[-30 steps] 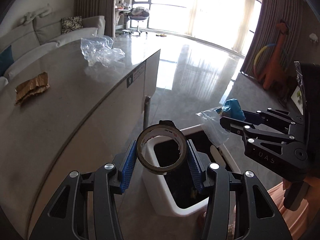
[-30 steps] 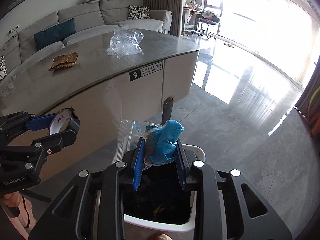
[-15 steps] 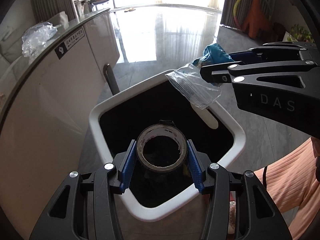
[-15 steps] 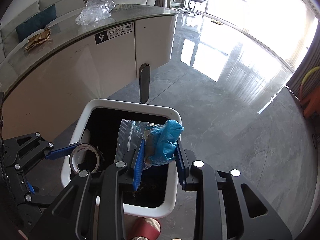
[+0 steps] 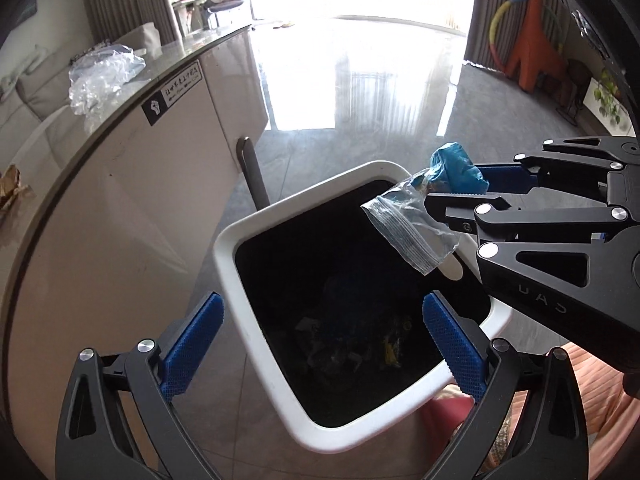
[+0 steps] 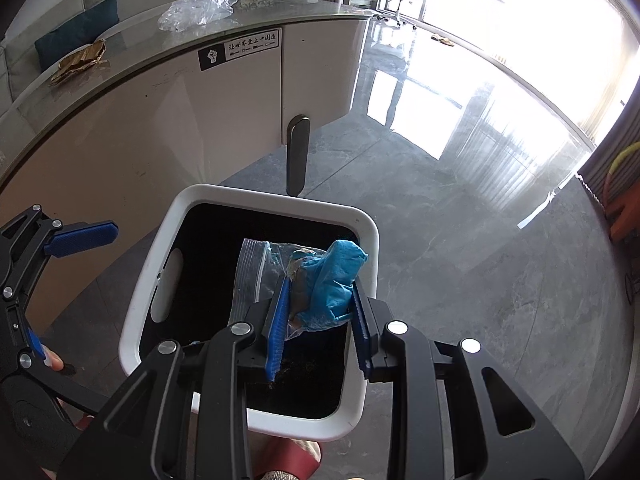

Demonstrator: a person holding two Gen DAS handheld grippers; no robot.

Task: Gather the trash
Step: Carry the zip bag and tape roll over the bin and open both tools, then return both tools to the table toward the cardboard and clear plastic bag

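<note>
On the counter (image 6: 132, 92), brown paper (image 6: 80, 60) lies at the left edge and a crumpled clear wrap (image 6: 200, 8) sits near the far end, both uncollected. The left gripper (image 5: 320, 344) hangs over the white bin (image 5: 248, 292), its fingers spread wide and empty. The right gripper (image 6: 320, 316) has its fingers closed on a blue wad inside a zip bag (image 6: 324, 284), above the bin's right rim. If let go here, the dangling bag may catch the rim and slide outside onto the floor.

The right claw (image 6: 320, 312) grips a bagged blue wad (image 6: 328, 280) above the white bin (image 6: 136, 280).
</note>
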